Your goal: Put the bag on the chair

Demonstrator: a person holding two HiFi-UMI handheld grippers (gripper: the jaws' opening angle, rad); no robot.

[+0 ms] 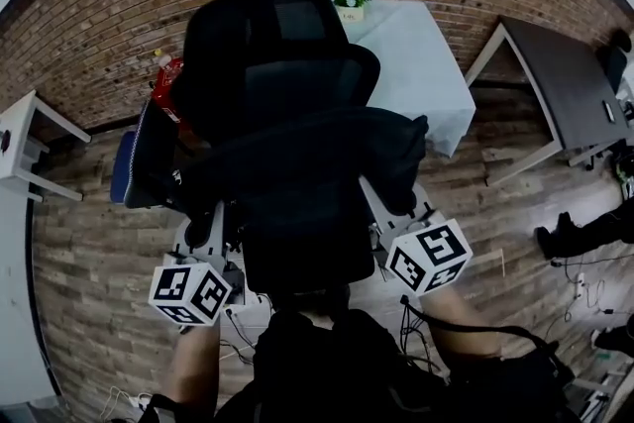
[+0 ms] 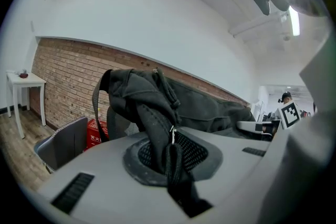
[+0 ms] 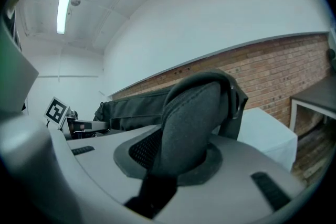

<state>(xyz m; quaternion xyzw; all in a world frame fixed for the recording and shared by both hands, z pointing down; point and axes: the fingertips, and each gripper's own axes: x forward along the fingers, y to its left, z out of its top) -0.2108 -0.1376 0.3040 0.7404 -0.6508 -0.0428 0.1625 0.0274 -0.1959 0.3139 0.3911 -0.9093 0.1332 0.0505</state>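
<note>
Bag point(image 1: 307, 158) hangs stretched between the two grippers, straight over the chair point(image 1: 272, 35). It lies crosswise in front of the backrest and above the seat. From the head view I cannot tell whether its underside already touches the seat.

The left gripper point(image 1: 203, 223) is at the chair's left side. Its jaws are pinched narrow on a fold of the bag's black fabric, next to a zip pull point(image 2: 171, 134). The right gripper point(image 1: 391, 213) is at the chair's right side, its jaws clamped on a padded strap point(image 3: 191, 118).

Gripping one end in each hand likely keeps the limp bag spread out and level, so it lands flat on the seat rather than bunching up or slipping off one edge. Both grippers point nearly level, toward the backrest, which suits carrying the load in over the seat's front edge.

My judgement is that the task is in its last stretch: the bag is lined up with the chair and needs only to be lowered and let go. The main risk is the strap snagging on a jaw when it is released, which could drag the bag off the seat.
</note>
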